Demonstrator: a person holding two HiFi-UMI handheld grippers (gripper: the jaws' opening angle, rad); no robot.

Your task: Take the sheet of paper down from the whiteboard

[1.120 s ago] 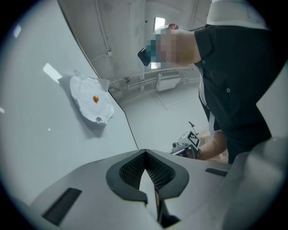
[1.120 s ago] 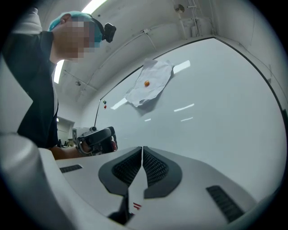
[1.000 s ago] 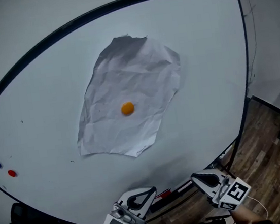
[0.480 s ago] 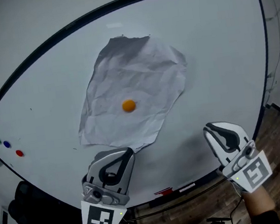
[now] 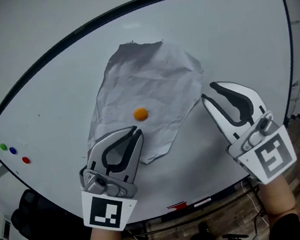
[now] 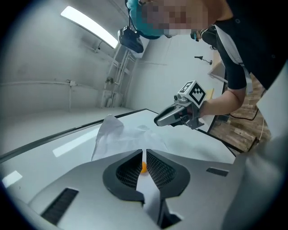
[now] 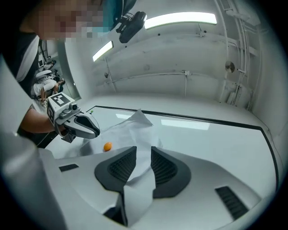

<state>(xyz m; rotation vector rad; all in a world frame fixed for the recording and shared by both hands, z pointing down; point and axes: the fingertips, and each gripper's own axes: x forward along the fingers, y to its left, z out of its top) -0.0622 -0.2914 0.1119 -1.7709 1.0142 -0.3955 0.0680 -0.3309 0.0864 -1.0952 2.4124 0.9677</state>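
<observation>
The crumpled sheet of paper (image 5: 146, 90) hangs on the whiteboard (image 5: 227, 40), pinned near its middle by an orange magnet (image 5: 141, 113). My left tongs (image 5: 135, 130) sit at the sheet's 7 o'clock edge. Their jaws have just been opening and show only a thin slit, with nothing pinched; I see paper and magnet beyond it. My right tongs (image 5: 209, 91) are just off the sheet's 4 o'clock edge. Their jaws have also just been opening and stand clearly spread, gripping nothing. Three small magnets (image 5: 13, 151) sit far out at the board's 8 o'clock.
</observation>
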